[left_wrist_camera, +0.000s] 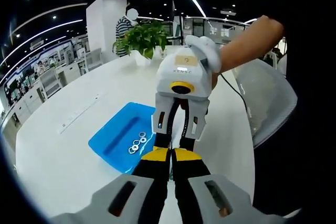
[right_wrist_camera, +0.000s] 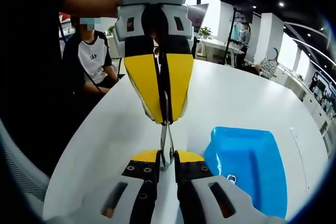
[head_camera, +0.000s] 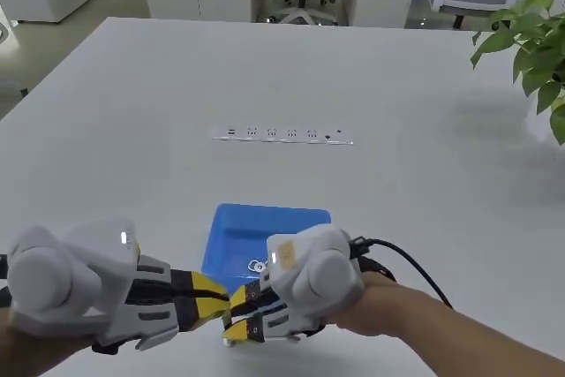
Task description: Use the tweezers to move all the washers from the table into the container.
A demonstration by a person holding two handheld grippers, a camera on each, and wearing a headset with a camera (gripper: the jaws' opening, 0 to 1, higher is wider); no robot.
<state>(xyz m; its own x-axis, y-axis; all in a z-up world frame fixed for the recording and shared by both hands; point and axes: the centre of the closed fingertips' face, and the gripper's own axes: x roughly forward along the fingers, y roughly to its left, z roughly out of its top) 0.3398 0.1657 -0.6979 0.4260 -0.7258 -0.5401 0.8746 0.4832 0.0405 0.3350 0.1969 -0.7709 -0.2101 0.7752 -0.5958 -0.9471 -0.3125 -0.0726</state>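
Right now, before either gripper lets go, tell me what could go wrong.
1. The tweezers are pinched between the left gripper and the right gripper, tip to tip. If one releases badly, they may slip or twist.
2. Both grippers hang close beside the blue container. A dropped tool could knock it and scatter the washers inside.

Left gripper (left_wrist_camera: 169,156) and right gripper (right_wrist_camera: 166,157), tip-to-tip, clamp tweezers (right_wrist_camera: 166,132).

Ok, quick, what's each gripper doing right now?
Left gripper: closed on the tweezers.
Right gripper: closed on the same tweezers.
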